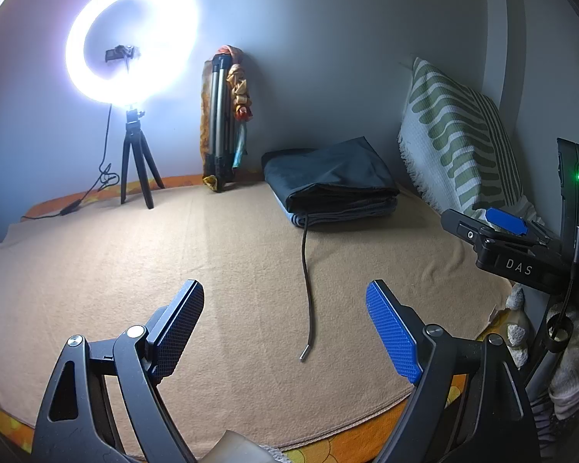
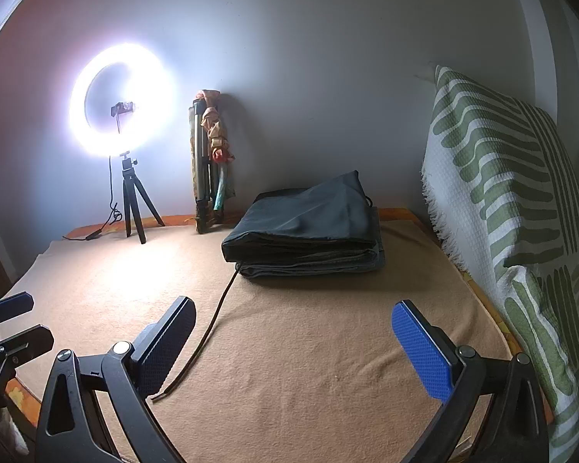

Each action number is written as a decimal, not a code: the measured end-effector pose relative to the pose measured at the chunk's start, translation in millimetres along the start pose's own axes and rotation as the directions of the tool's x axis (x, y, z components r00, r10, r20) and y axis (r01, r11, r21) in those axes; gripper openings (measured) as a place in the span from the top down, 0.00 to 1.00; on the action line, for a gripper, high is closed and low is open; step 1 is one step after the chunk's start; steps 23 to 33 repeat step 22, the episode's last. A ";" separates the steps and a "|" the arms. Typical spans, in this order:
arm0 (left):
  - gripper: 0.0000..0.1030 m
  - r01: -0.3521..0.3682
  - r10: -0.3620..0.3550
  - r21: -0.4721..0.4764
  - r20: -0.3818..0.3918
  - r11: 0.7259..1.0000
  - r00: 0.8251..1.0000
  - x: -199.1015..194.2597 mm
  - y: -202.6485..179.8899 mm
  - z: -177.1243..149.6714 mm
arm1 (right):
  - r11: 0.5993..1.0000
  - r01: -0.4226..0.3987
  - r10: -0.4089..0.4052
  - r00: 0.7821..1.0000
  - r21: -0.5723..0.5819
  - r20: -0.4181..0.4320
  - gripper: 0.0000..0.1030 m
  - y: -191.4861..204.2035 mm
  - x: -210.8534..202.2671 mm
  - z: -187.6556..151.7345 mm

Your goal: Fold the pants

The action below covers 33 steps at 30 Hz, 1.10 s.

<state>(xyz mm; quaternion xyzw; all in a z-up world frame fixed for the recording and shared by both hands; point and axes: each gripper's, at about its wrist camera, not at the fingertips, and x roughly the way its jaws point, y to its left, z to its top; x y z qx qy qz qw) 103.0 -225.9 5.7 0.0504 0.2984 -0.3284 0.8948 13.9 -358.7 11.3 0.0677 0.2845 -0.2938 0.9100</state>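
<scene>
A folded stack of dark pants (image 1: 330,183) (image 2: 305,227) lies at the back of the tan blanket (image 1: 173,270) (image 2: 308,366), close to the wall. A dark drawstring (image 1: 308,289) (image 2: 208,332) trails from the stack toward me. My left gripper (image 1: 285,297) (image 2: 19,322) hovers open over the blanket, and the cord's end lies between its fingers untouched. My right gripper (image 2: 294,308) (image 1: 494,227) is open too, short of the stack. The cord runs beside its left finger.
A lit ring light on a small tripod (image 1: 135,162) (image 2: 129,200) stands at the back left, its cable on the bed. A folded tripod with cloth (image 1: 222,123) (image 2: 208,162) leans on the wall. A green-and-white pillow (image 1: 455,135) (image 2: 513,200) lines the right side.
</scene>
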 end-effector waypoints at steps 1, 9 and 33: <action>0.16 -0.001 0.001 -0.001 0.001 1.000 1.000 0.1 -0.3 -0.3 | 1.000 0.001 -0.001 1.000 0.001 0.000 0.00 -0.1 -0.3 -0.2; 0.16 -0.008 0.008 0.003 0.008 1.000 1.000 -2.0 2.8 2.7 | 1.000 -0.002 0.002 1.000 0.000 -0.004 0.00 1.7 -0.2 -0.5; 0.16 -0.027 0.026 0.022 0.033 0.999 0.999 -2.9 4.0 -1.3 | 1.000 -0.008 0.008 1.000 -0.002 -0.016 0.00 4.1 2.4 -1.1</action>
